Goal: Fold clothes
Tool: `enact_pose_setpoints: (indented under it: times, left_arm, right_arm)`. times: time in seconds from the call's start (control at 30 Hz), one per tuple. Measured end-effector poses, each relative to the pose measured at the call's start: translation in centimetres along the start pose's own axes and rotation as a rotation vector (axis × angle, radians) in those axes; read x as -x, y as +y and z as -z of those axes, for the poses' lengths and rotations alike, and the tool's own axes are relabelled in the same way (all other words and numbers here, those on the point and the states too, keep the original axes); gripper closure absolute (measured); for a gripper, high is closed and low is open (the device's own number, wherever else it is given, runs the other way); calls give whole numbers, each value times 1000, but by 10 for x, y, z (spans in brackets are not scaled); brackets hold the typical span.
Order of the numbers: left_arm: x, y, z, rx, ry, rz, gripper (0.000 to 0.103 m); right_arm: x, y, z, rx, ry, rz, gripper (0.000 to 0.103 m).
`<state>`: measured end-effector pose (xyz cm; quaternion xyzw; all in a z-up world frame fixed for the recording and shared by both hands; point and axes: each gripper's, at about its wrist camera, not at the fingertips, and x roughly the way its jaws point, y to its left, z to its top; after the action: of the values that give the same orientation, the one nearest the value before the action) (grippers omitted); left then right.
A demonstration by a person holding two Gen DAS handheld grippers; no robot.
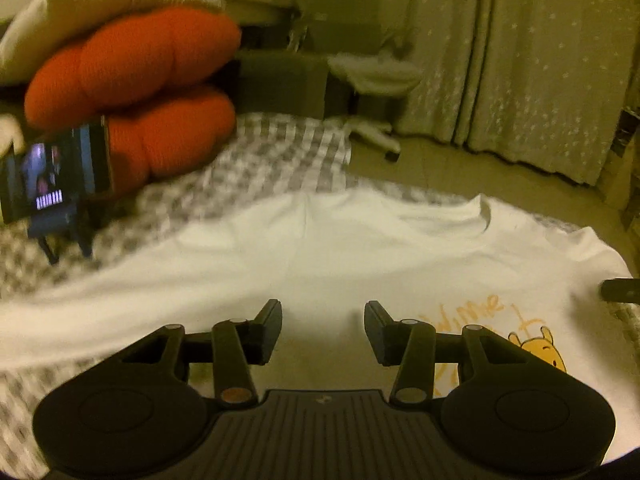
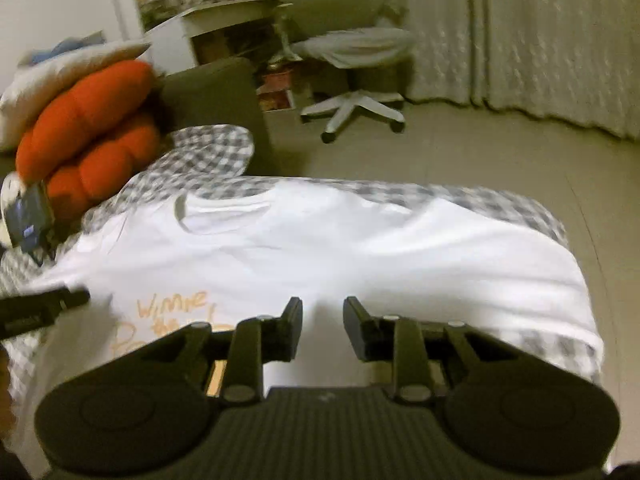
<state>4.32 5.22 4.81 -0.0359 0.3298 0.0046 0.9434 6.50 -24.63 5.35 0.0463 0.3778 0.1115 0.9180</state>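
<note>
White T-shirt [image 1: 340, 248] lies spread flat on the checked bedsheet [image 1: 256, 160], filling mid-frame in both views, neckline toward the far edge. Left gripper [image 1: 323, 330] hovers just above the shirt's middle, fingers apart, nothing between them. Right gripper [image 2: 322, 328] same: gap narrower, empty, over plain fabric right of the orange print [image 2: 172, 312]. Left view alone shows the yellow bear graphic [image 1: 538, 350], lower right. Right view alone shows the office chair's base [image 2: 352, 114] and the left gripper's tip at left edge. Orange cushion [image 2: 84, 128] and a lit phone [image 1: 52, 176] upper left.
</note>
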Motion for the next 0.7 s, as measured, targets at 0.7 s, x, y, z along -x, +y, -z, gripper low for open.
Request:
enact_pose_setpoints:
  times: [0.7]
  left_arm:
    - [-42, 30, -6, 29, 63, -76, 57]
  right_arm:
    - [-32, -21, 2, -3, 64, 73, 92]
